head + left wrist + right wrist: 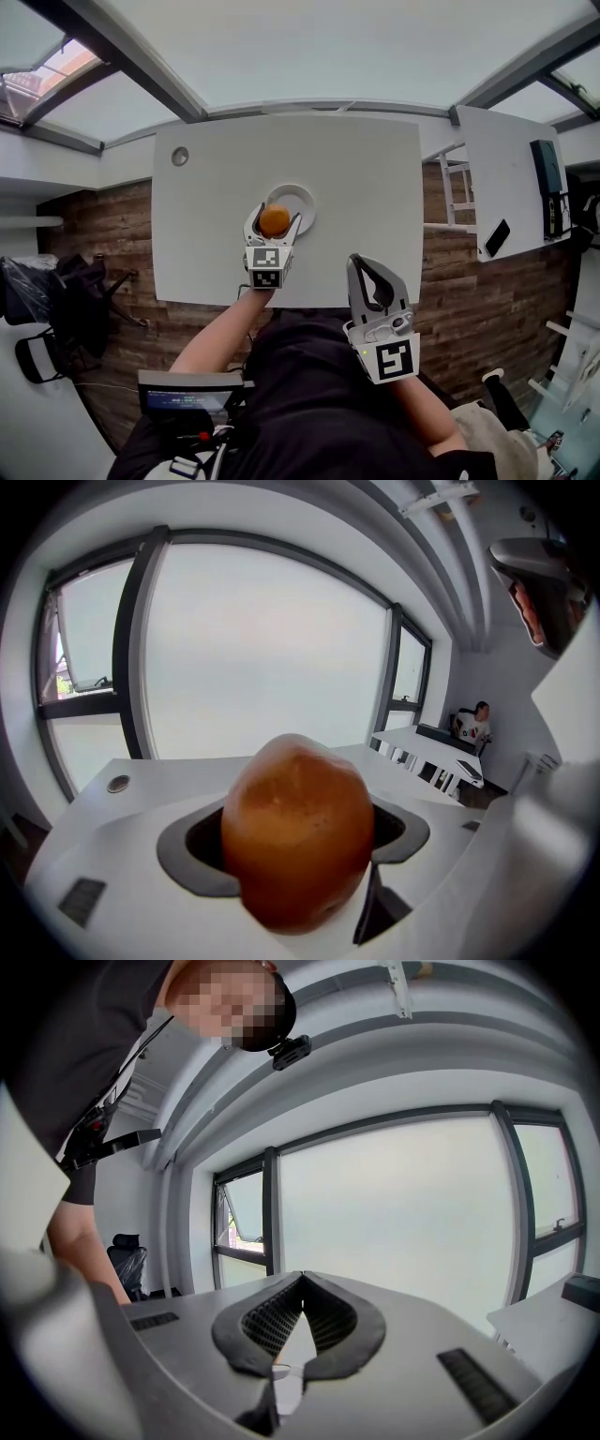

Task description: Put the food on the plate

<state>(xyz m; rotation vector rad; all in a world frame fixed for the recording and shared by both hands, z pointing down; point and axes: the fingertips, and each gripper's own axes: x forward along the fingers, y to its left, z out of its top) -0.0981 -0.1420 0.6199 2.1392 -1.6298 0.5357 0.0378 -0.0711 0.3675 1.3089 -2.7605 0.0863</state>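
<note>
Room: bright, with tall windows and a plank floor. A white tabletop point(366, 187) lies in front of me and a second table point(511, 178) stands well off to my right.
Plate: the white plate point(298, 199) sits near the near edge of the tabletop, about midway along it.
Food: an orange-brown rounded piece point(296, 832) is up off the tabletop in my left claw. From the head view it overlaps the plate's near-left rim.
Left claw: my left gripper point(274, 217) is clenched on the food, one jaw on each side.
Right claw: my right gripper point(302, 1281) has its jaws pressed together on nothing. I hold it back past the near edge, close to my body.
Step in hand: I judge this is the carry ending and the placing about to begin. How high the food is above the plate I cannot tell.
Next move: a short push toward the far edge to centre the food over the plate, then down and let go softly. It looks round and may roll.
Edges: the plate lies close to the near edge, so a roll toward me could go off the tabletop.
Open room: the tabletop is bare on the left, the right and the far side, apart from a small round disc point(179, 156) at the far left corner.
</note>
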